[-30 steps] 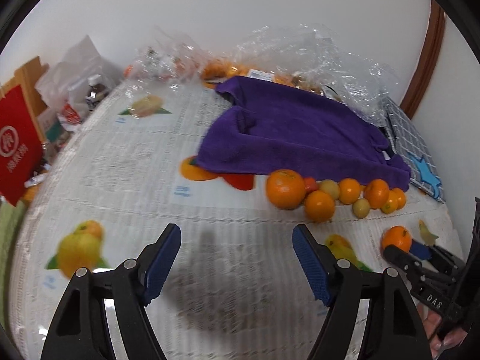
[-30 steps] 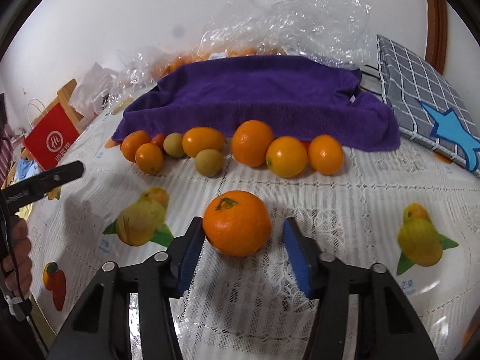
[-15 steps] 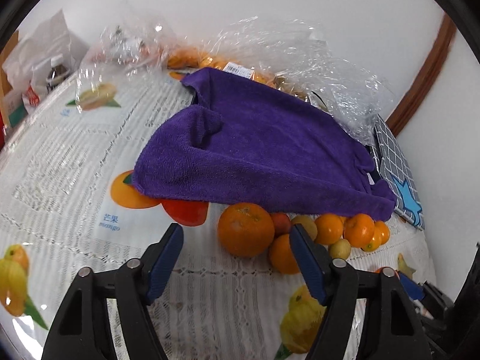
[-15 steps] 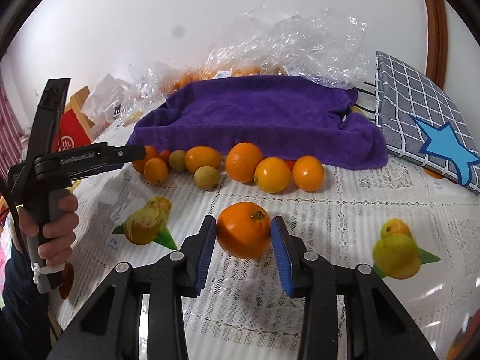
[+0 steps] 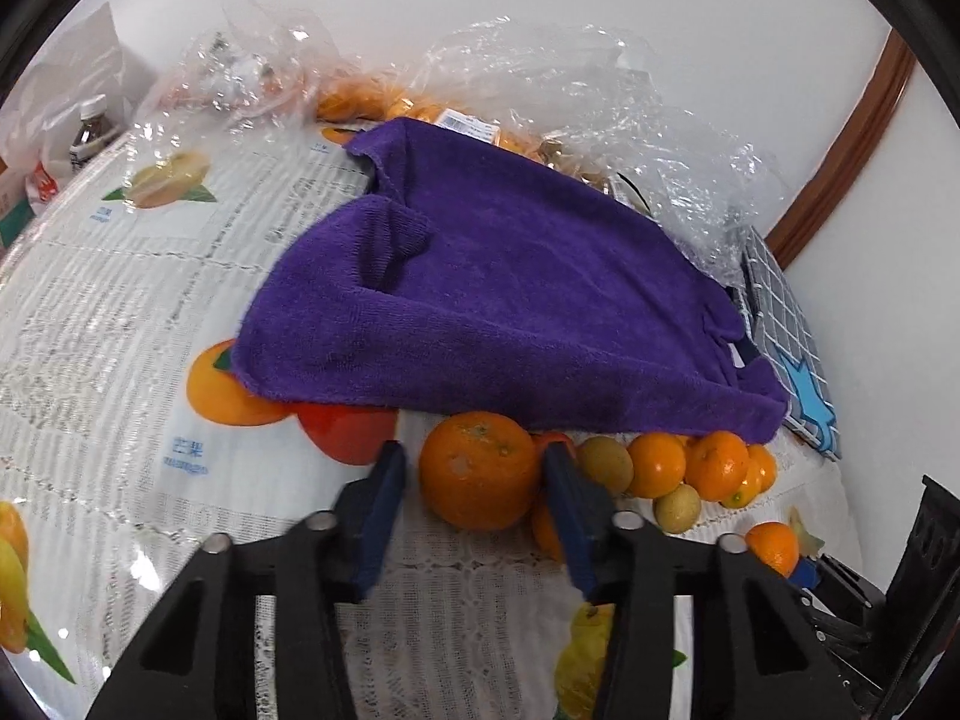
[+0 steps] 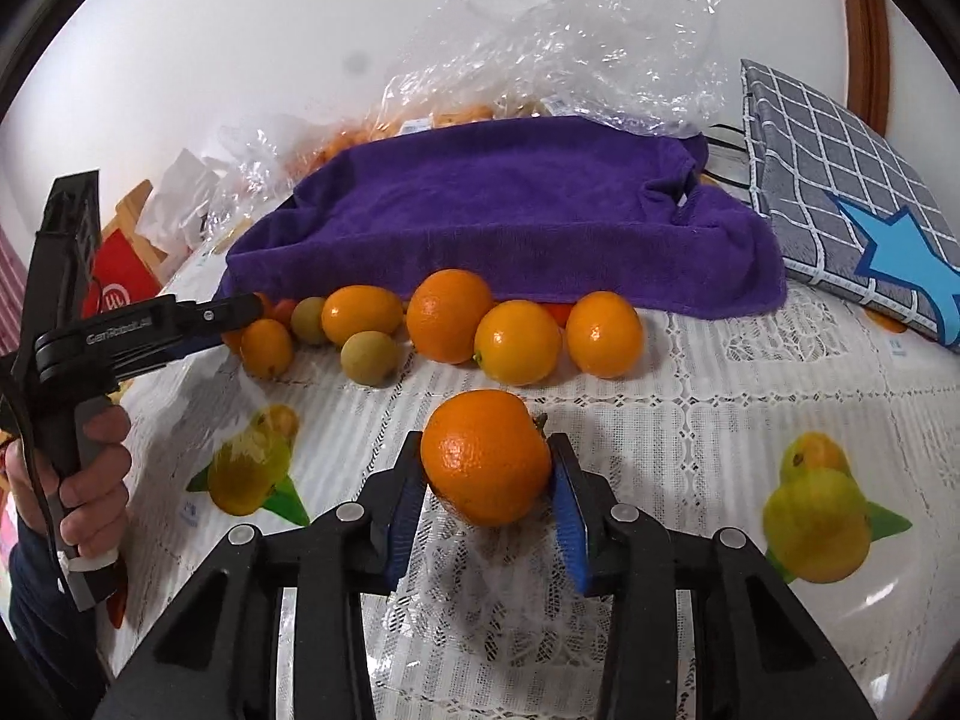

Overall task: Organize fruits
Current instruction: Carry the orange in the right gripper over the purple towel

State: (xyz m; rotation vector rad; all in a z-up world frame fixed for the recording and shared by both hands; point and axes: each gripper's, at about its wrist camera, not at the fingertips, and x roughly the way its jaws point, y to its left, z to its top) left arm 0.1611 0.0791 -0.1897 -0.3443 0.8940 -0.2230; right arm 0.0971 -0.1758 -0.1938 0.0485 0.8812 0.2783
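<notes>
White lace cloth printed with fruit pictures (image 6: 750, 420) covers the worktop, with a plain pale wall behind.

Right tongs (image 6: 487, 480) are clamped on a round orange with a stem stub (image 6: 486, 465); both blue pads press its sides. It looks lifted just clear of the cloth, though I cannot be sure. Left tongs (image 5: 474, 480) stand apart around a big dimpled orange (image 5: 477, 471) at the left end of the fruit row; the right pad looks to touch or nearly touch its side, the left pad has a gap.

Beyond both lies the row of small oranges and greenish-yellow round fruits (image 6: 456, 324), tucked against the front edge of a rumpled purple towel (image 6: 510, 210). Crinkled clear plastic bags (image 6: 570, 48) sit behind the towel, a grey checked cushion with a blue star (image 6: 840, 180) to the right.

To finish well, I judge the left tongs should close gently and evenly, centred on the widest part, since a round skin can squirt out. A small fruit sits close behind the right pad, so draw the big orange straight back and up to avoid scattering the row.
</notes>
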